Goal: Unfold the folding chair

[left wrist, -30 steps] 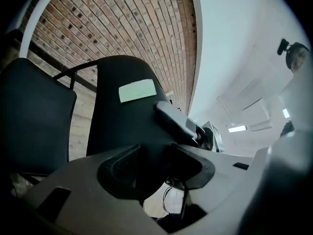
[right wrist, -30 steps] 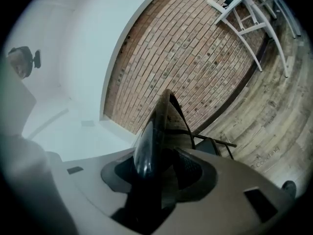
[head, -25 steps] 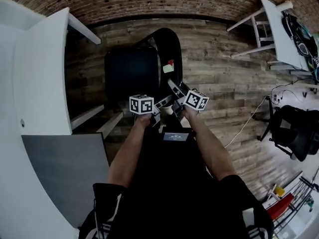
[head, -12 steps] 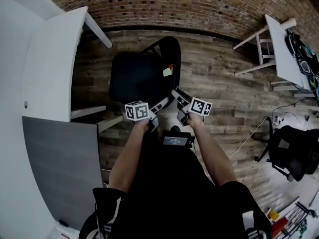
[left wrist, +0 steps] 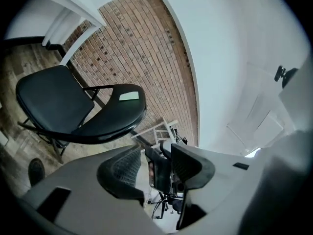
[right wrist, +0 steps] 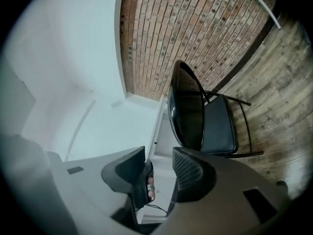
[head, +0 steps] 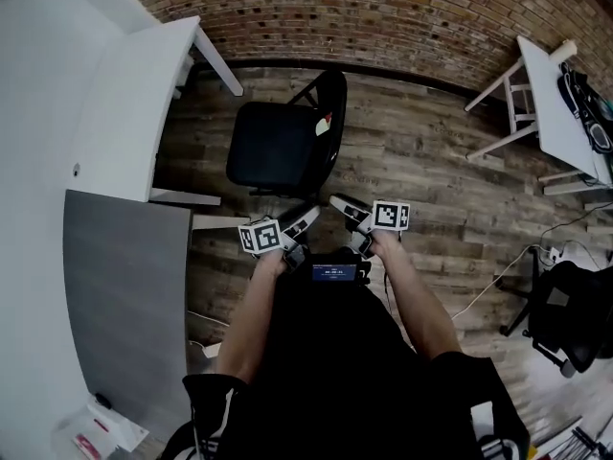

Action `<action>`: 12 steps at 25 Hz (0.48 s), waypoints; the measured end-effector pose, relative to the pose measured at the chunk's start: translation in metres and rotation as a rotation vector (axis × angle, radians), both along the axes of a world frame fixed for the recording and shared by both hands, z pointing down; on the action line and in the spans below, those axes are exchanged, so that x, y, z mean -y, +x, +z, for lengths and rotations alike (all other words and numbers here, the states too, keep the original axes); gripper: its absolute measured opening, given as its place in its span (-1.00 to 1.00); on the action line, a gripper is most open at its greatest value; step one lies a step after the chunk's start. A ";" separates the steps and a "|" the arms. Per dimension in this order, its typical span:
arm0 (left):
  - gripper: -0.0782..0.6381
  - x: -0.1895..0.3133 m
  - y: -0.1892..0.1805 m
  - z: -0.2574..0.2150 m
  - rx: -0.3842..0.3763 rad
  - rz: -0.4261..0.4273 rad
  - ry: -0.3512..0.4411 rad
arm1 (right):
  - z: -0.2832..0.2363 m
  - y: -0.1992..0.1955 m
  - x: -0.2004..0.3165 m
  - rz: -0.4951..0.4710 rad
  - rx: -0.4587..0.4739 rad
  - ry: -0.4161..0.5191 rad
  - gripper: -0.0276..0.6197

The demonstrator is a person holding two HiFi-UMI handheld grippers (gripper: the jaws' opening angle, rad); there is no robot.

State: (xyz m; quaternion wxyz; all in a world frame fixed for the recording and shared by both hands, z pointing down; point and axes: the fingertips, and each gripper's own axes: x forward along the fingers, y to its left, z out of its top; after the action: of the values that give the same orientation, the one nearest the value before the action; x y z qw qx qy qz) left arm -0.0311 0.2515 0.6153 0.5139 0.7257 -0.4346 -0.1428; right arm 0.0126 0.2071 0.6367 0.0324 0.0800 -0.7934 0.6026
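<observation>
while the folding chair (head: 283, 147) is standing unfolded on the floor (head: 412, 151) at twelve o'clock, the left claw (head: 305, 220) and right claw (head: 347, 209) are hovering open and empty; a seat not sitting fully down is probably risking it folding back.

The folding chair (head: 278, 147) has a matt black seat, a glossy smooth backrest (light gleams along it) and thin metal legs. The floor (head: 421, 161) is weathered wood; the wall (head: 383, 17) rough brick.

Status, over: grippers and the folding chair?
Left hand-held gripper and right hand-held gripper open, empty. Folding chair stands unfolded, untouched. White table beside it.
</observation>
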 end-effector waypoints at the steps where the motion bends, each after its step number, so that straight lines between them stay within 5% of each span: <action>1: -0.23 -0.006 0.002 -0.004 -0.004 -0.009 0.007 | -0.008 -0.001 -0.008 -0.027 0.037 -0.005 -0.36; 12: -0.23 -0.060 -0.010 -0.037 -0.016 -0.078 0.074 | -0.042 -0.021 -0.077 -0.238 0.153 0.005 -0.37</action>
State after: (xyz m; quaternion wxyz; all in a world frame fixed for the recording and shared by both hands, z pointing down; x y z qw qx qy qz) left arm -0.0412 0.3119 0.5780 0.4843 0.7255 -0.4528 -0.1844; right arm -0.0079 0.2841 0.5949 0.0429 -0.0605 -0.7989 0.5969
